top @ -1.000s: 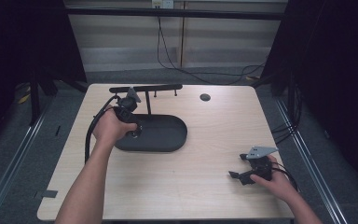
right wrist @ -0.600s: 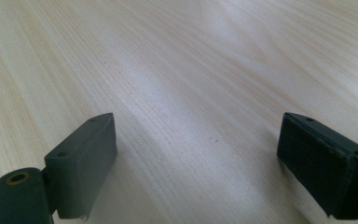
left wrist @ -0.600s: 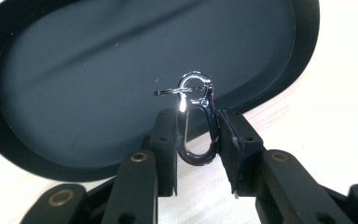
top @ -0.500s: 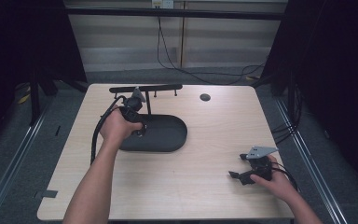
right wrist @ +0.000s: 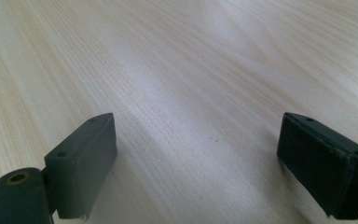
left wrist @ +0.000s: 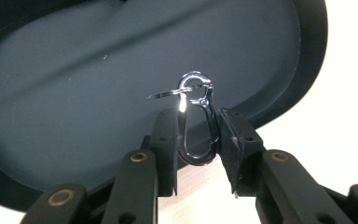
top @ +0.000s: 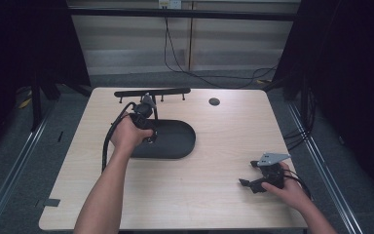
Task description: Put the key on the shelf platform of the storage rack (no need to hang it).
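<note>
The pale wooden desk (top: pixel 204 195) carries a black oval tray (left wrist: pixel 74 93). Above the tray, the left tool (left wrist: pixel 198 133) is clamped on a small metal snap hook (left wrist: pixel 196 121), which looks light, rigid and slippery; gripping its flat sides seems best. The right tool (right wrist: pixel 196 163) rests apart, empty.

Bare table (top: pixel 209 190) lay open between the black oval tray (top: pixel 177 139) and the right claw (top: pixel 246 184); a black rack (top: pixel 151 91) barred the far edge behind the tray.
</note>
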### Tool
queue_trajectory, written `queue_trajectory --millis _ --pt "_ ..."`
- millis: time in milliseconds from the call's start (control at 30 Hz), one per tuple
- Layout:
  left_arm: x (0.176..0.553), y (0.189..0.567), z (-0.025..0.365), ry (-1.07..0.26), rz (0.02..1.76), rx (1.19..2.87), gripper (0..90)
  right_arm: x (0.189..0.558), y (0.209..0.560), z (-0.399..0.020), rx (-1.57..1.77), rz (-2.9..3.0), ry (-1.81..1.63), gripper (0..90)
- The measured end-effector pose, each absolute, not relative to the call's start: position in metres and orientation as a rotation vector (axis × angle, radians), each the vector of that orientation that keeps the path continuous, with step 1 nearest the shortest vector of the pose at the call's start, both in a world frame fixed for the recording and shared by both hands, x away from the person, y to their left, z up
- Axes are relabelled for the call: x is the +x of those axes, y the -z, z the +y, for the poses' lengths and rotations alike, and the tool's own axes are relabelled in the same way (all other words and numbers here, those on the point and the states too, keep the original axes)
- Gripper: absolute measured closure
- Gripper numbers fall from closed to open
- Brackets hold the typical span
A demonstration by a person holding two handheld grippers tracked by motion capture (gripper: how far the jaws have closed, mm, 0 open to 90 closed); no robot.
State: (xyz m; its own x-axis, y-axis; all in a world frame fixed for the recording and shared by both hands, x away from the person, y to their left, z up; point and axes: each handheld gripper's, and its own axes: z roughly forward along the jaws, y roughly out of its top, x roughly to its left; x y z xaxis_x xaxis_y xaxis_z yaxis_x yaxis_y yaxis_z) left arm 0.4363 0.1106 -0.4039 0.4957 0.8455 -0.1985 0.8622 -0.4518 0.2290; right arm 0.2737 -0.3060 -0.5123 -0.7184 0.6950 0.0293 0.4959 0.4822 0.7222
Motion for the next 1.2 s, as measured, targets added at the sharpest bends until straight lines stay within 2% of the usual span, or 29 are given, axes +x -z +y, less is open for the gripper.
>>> queue_trajectory --millis 1200 --pt "0.444 0.440 0.101 0.028 1.470 2.418 68.1 0.273 0.512 -0.306 1.012 2.468 -1.067 11.4"
